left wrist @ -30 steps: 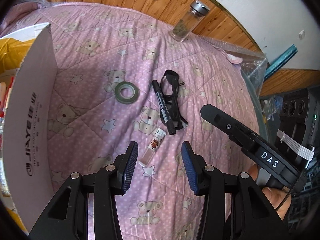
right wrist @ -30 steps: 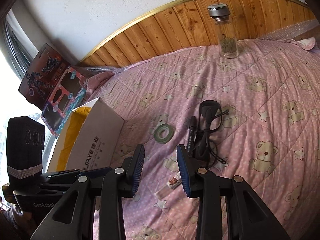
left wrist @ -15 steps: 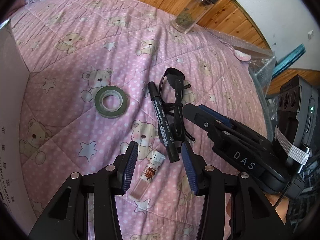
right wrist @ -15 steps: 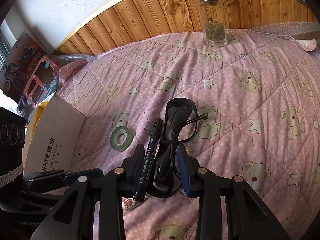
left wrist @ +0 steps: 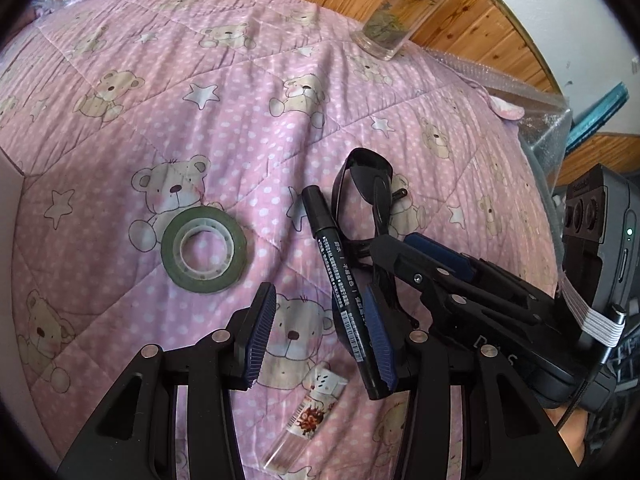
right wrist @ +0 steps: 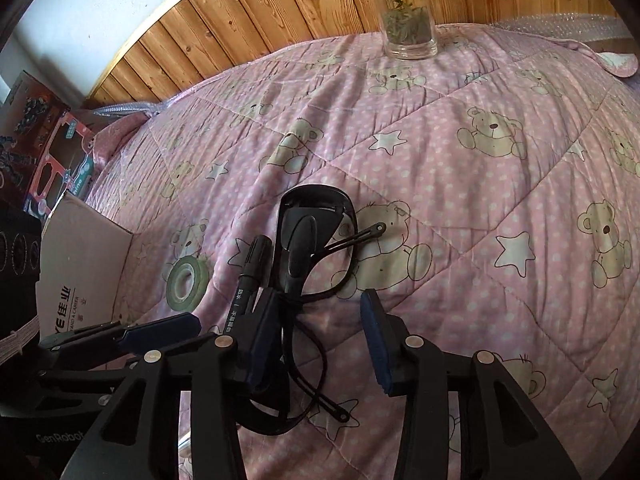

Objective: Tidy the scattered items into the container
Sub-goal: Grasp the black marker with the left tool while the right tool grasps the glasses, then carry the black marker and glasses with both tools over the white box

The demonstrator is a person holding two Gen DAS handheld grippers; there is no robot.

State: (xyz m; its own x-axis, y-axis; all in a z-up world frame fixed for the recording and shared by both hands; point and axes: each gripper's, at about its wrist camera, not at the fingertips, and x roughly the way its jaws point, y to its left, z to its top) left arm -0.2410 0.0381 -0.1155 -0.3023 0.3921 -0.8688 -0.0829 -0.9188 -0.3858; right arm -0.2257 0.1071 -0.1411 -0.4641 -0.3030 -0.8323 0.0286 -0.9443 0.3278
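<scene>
On the pink bear quilt (left wrist: 248, 92) lie a green tape roll (left wrist: 204, 248), a black marker (left wrist: 340, 280), black glasses (left wrist: 370, 178) and a small clear vial (left wrist: 312, 412). My left gripper (left wrist: 320, 340) is open low over the quilt. The marker runs along its right finger and the vial lies just under the gap. My right gripper (right wrist: 320, 340) has its jaws opening, with the glasses (right wrist: 312, 240) lying between them and untouched by the pads. The marker (right wrist: 250, 276) passes under its left finger. In the left wrist view the right gripper (left wrist: 404, 248) reaches in over the glasses.
A cardboard box (right wrist: 80, 280) stands at the left edge of the quilt, its wall (left wrist: 8, 200) just showing. A glass jar (right wrist: 408, 32) of dried leaves stands at the far side by the wooden headboard (right wrist: 260, 12). Toy boxes (right wrist: 44, 140) lean behind the cardboard box.
Both grippers have come down and forward onto the items. The right jaws have widened and now straddle the glasses. The left gripper has passed over the vial toward the marker.
</scene>
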